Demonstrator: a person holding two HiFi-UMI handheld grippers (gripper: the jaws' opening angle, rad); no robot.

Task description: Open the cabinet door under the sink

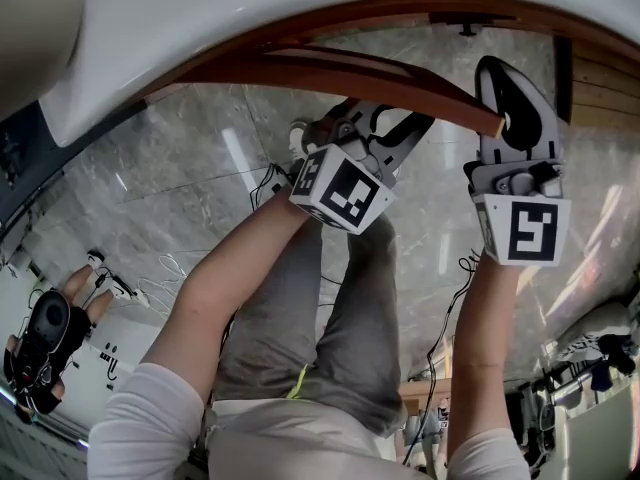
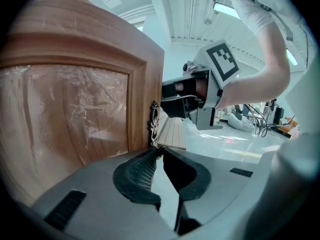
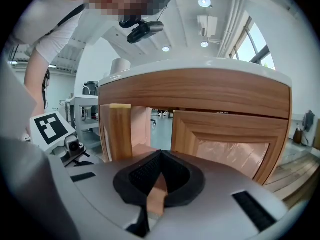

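Observation:
The wooden cabinet door [image 1: 380,73] under the white sink [image 1: 250,18] stands swung out toward me. In the left gripper view its film-covered panel [image 2: 75,124] fills the left side, and an ornate metal handle [image 2: 155,124] hangs on its free edge. My left gripper [image 2: 159,151] has its tips pinched on the lower end of that handle; from above, the left gripper [image 1: 410,123] reaches under the door. My right gripper [image 3: 160,155] is shut with nothing between its tips. It hovers beside the door's free edge [image 3: 120,134], with the right gripper [image 1: 500,88] just right of it.
A second cabinet door [image 3: 230,144] to the right stays closed under the sink's wooden front. My grey-trousered legs [image 1: 330,318] stand on a grey marble floor [image 1: 180,168] with cables. Equipment sits at lower left [image 1: 45,348], and wooden planks [image 1: 600,88] lie at right.

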